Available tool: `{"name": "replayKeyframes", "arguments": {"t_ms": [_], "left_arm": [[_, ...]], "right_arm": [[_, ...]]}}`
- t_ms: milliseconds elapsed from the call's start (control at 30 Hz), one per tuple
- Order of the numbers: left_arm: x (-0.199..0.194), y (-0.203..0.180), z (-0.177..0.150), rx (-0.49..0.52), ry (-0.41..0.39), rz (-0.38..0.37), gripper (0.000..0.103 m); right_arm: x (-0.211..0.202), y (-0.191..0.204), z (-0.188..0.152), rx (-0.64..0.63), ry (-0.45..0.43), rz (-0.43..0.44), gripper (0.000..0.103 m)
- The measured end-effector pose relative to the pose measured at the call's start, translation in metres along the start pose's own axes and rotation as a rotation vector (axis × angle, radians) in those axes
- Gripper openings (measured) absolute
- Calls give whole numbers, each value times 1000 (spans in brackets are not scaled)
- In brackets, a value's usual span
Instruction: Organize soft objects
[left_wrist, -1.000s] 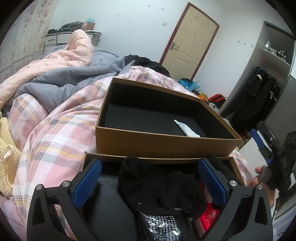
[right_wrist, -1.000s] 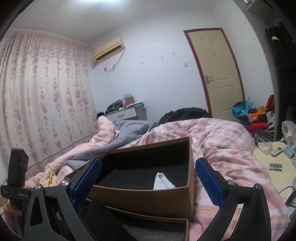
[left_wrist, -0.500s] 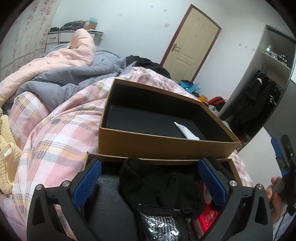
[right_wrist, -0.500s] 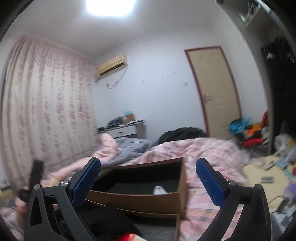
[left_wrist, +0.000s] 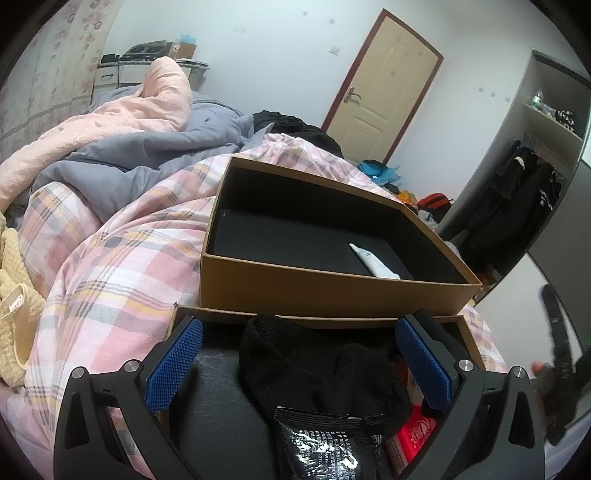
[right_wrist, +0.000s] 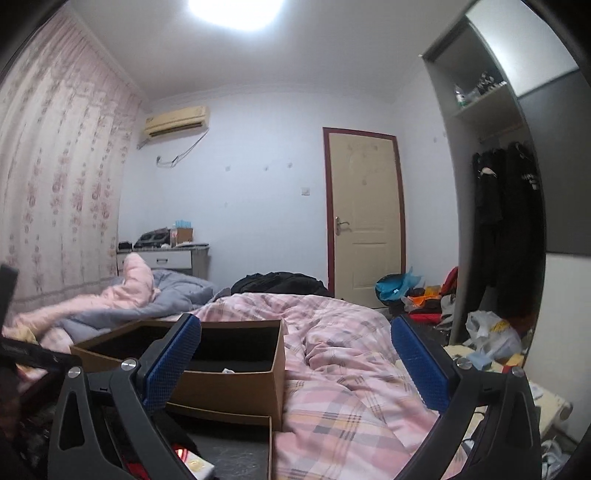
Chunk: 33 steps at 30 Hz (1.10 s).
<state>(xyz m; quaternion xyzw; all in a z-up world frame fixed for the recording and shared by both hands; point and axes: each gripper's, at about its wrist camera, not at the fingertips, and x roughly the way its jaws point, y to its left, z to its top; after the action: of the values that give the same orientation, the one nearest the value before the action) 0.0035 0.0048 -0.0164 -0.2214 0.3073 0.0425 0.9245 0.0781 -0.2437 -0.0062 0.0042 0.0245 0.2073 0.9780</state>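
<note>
The black sock (left_wrist: 317, 365) lies crumpled in the near brown box (left_wrist: 466, 334), its long axis running from upper left to lower right, beside a black foil packet (left_wrist: 325, 446) and a red packet (left_wrist: 415, 435). Your left gripper (left_wrist: 299, 365) hovers level over it, jaws spread wide and holding nothing; your right gripper (right_wrist: 295, 363) is raised, equally wide and empty. Both boxes sit on a pink plaid duvet (left_wrist: 122, 266), the far box (left_wrist: 325, 284) holding a white tube (left_wrist: 373, 260).

Pink plaid duvet (left_wrist: 122, 266), brown box (left_wrist: 332, 288) with black lining, black sock (left_wrist: 317, 365), white tube (left_wrist: 373, 260), cream door (right_wrist: 364, 218)
</note>
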Motion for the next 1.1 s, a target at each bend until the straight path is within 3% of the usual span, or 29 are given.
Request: {"name": "replayKeyframes", "arguments": {"t_ms": [100, 267, 567, 800, 967, 1100], "left_arm": [[-3, 0, 1, -4, -5, -22, 103], [-9, -5, 3, 18, -15, -13, 103], [-42, -27, 9, 155, -115, 45, 103], [-35, -17, 9, 116, -75, -29, 103], [-37, -11, 10, 93, -76, -48, 103], [-42, -8, 14, 105, -79, -69, 103]], "right_arm": [[10, -7, -5, 15, 58, 22, 102], [3, -28, -5, 96, 60, 47, 102], [17, -14, -18, 57, 268, 193, 102], [20, 3, -29, -52, 360, 214, 102], [23, -9, -31, 4, 396, 214, 102], [37, -11, -41, 34, 485, 211, 102]]}}
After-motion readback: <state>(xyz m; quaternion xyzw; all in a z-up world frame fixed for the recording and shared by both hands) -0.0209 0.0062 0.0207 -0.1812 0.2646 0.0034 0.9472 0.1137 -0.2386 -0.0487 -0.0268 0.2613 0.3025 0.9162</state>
